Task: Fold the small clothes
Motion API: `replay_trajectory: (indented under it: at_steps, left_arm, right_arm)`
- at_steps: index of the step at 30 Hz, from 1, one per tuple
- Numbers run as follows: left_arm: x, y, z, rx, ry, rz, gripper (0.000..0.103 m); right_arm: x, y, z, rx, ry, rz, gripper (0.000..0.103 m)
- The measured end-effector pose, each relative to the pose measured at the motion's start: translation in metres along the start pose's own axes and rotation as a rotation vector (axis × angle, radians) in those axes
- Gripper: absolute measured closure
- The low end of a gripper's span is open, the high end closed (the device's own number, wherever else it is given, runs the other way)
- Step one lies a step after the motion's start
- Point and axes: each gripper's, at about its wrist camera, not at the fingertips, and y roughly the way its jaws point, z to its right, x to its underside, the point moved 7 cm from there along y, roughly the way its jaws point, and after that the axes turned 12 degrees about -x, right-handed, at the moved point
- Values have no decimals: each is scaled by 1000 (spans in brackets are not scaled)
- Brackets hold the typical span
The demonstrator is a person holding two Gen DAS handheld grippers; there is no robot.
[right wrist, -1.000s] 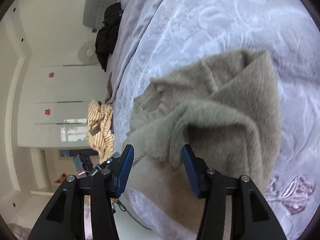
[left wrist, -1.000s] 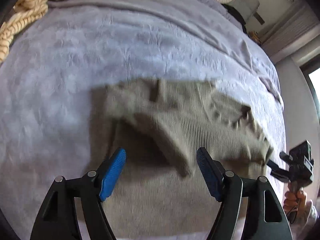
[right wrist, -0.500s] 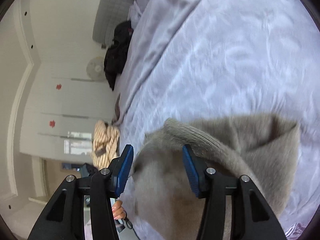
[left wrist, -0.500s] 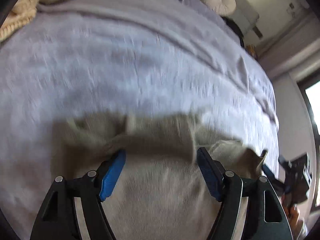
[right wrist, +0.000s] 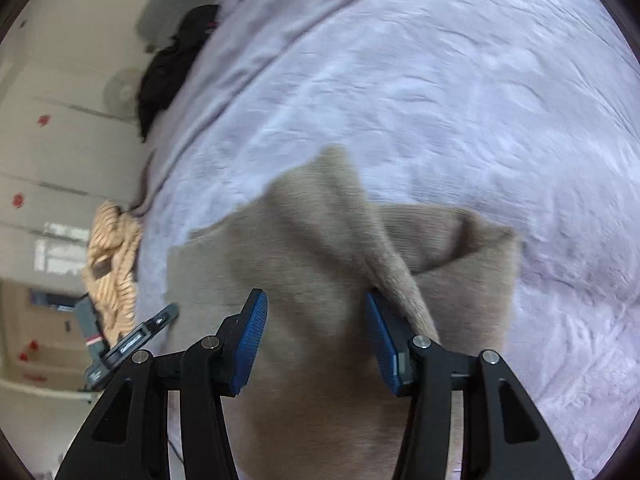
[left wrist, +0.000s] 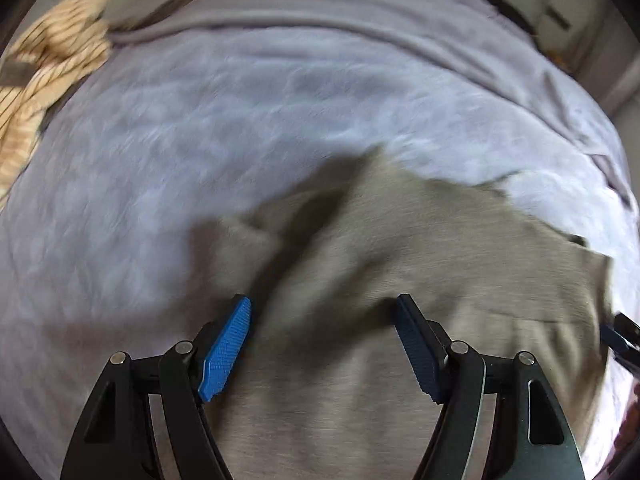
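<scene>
A small beige knit sweater point(left wrist: 400, 248) lies on the lilac bedspread point(left wrist: 200, 128), rumpled, with a sleeve folded across its body. My left gripper point(left wrist: 324, 320) is open just above the sweater's near part, blue pads wide apart, holding nothing. In the right wrist view the same sweater point(right wrist: 304, 256) fills the lower middle, a fold rising to a peak. My right gripper point(right wrist: 314, 312) is open over it; the folded sleeve lies against its right pad point(right wrist: 380, 340). The left gripper point(right wrist: 132, 340) shows at the lower left of that view.
A striped orange-and-cream garment point(left wrist: 44, 80) lies at the bed's far left, also in the right wrist view point(right wrist: 112, 264). A grey blanket point(left wrist: 360, 12) is bunched along the far side. Dark clothes point(right wrist: 172, 60) sit by the headboard. White wardrobe doors point(right wrist: 48, 152) stand beyond the bed.
Both grippers have come down close over the sweater. The sweater now fills the lower part of both views, and a sleeve lies folded across its body. Both grippers stayed open.
</scene>
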Motion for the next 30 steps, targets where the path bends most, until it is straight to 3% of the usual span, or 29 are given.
replay_trajectory:
  at_steps: [4,7,10,22,30]
  left_arm:
    - [9,-13,-25,-15,-3,-7,29]
    - [22,-28,-34,-24,23,-7,29]
    - [44,-43,-39,-25,51,-37,29]
    - [134,-91,-2,11,193,-129,29]
    - [154,-109,6,18,196,-137,29]
  right_arm:
    - [6,-23,14,16,22,20,47]
    - [17,-43,13,55,-9,16,36]
    - [37,-57,6,66,-25,-6,36]
    - [123,-84,-35,67,-77,-94,32]
    - [149,-90,-45,65,-87,-113,32]
